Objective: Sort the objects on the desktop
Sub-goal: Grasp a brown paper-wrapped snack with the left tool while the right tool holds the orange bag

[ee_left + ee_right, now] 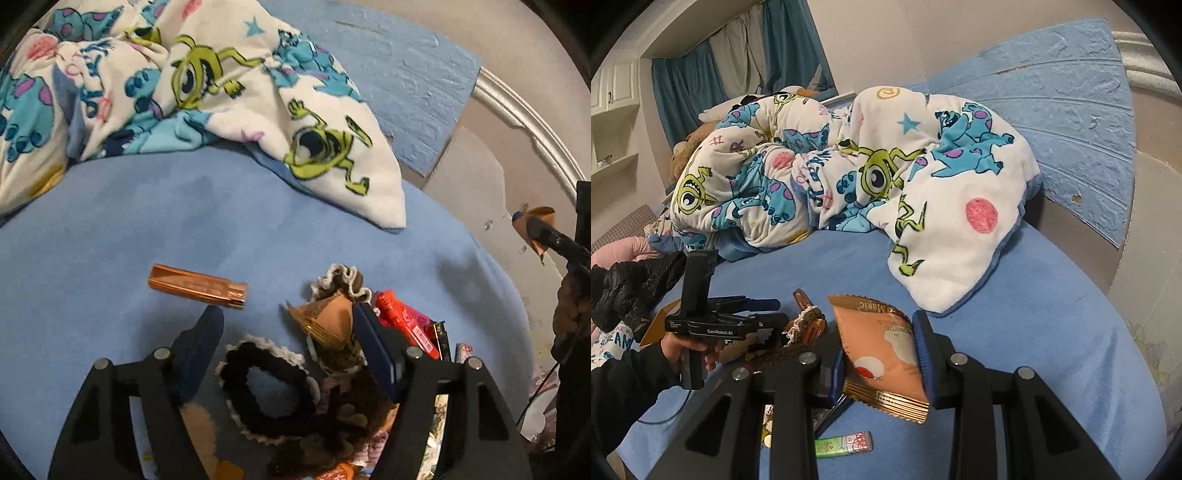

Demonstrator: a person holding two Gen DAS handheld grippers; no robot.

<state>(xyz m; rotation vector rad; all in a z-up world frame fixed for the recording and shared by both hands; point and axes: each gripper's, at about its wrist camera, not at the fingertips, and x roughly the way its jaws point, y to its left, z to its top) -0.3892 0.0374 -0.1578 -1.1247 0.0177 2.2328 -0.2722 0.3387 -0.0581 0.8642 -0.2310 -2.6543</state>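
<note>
Now, in the left wrist view, your left gripper (291, 347) stands with jaws rather wide over a pile of small things on the blue bed sheet (92, 258); a black fabric scrunchie (266, 391) lies between the jaws, and whether the pads press on it you cannot tell. A copper-coloured metal tube (197, 286) lies apart, a red snack packet (404, 325) beside the pile. In the right wrist view, your right gripper (881, 360) holds an orange foil snack sachet (882, 354), printed "Magic". Most sorting is left, I judge.
</note>
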